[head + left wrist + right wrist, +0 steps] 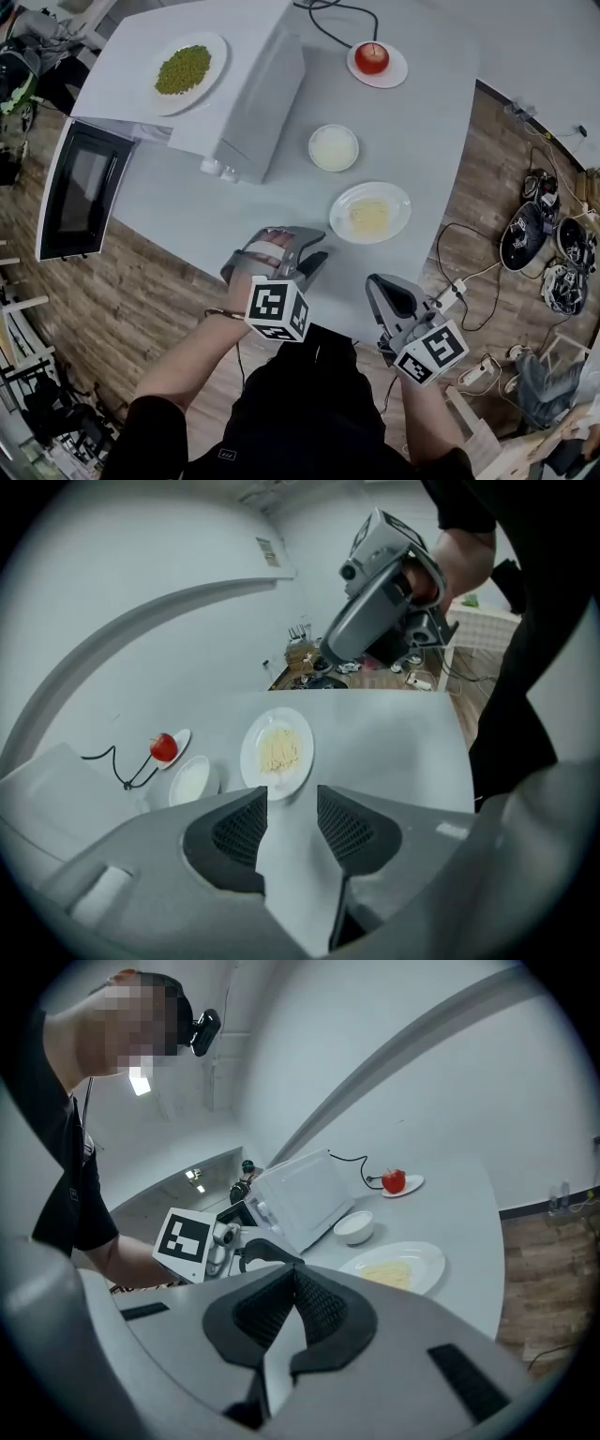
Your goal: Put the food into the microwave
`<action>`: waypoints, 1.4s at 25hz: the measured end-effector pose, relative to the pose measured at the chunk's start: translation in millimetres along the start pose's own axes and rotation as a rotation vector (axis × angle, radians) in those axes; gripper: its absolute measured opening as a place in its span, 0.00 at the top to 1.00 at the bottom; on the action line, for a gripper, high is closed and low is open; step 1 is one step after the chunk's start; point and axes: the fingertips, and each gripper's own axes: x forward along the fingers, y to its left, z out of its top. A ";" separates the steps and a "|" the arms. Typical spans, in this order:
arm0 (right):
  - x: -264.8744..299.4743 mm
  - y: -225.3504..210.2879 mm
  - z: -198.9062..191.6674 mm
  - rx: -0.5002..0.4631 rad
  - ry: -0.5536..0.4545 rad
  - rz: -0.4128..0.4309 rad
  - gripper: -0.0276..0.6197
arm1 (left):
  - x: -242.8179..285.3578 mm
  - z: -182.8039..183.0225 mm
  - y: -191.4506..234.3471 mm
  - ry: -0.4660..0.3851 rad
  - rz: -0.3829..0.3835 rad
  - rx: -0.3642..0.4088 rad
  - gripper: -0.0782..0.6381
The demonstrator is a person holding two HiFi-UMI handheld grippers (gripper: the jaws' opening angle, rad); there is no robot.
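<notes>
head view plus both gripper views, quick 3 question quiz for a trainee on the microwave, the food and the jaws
1. True or false: the microwave has its door swung open.
2. What sits on top of the microwave? A: a red apple. B: a plate of green food. C: an empty bowl.
3. Which gripper has its jaws apart with nothing between them?

Key
1. True.
2. B.
3. The left gripper; the right gripper has its jaws together.
</notes>
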 end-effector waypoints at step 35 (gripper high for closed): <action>-42.8 -39.6 -29.7 0.091 -0.064 -0.091 0.94 | 78.7 24.5 -13.6 0.091 -0.025 0.273 0.67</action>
